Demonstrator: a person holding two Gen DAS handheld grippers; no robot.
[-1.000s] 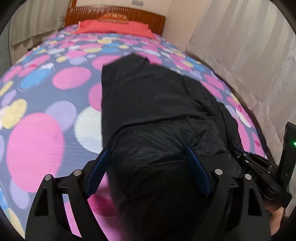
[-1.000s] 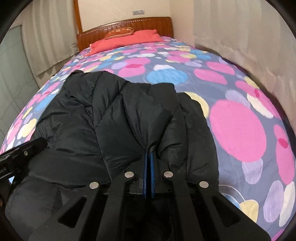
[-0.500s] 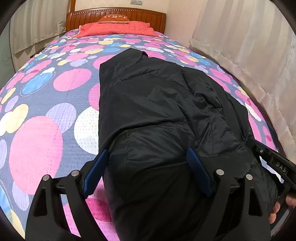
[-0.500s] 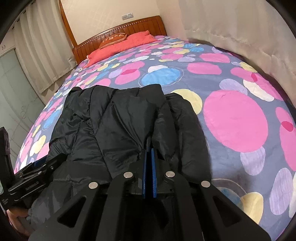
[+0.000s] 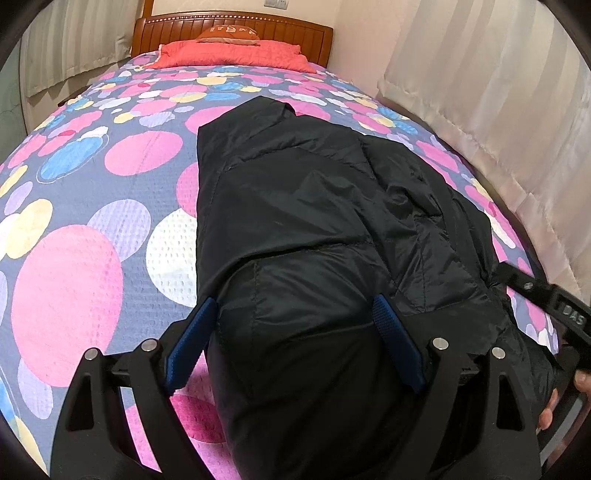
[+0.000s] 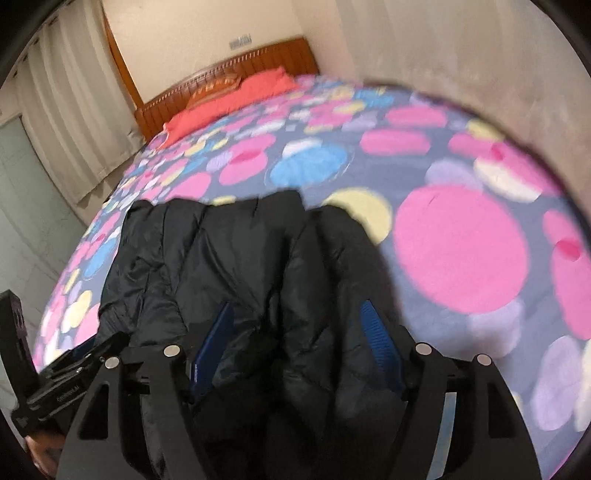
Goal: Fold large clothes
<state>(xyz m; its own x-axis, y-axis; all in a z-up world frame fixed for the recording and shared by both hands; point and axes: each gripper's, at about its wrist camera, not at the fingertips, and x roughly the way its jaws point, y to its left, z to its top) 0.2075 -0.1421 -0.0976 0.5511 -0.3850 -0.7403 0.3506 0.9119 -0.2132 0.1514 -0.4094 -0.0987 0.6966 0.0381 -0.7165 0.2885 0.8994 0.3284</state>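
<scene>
Black padded jacket (image 5: pixel 332 229) lying lengthwise on the spotted bed (image 5: pixel 92 221), partly folded. Right gripper (image 6: pixel 295 343) opening, fabric between unpressed pads; left gripper (image 5: pixel 291 343) spread wide astride the hem. Best released fully, then lifted clear without dragging the fold.

- Home bedroom.
- Large bed (image 5: pixel 92 221) under a bedspread of pink, blue and yellow circles.
- Wooden headboard (image 5: pixel 295 29) at the bed's far end; red pillows (image 5: pixel 229 55) just before it.
- Pale curtains (image 5: pixel 498 92) hang along both sides of the bed.
</scene>
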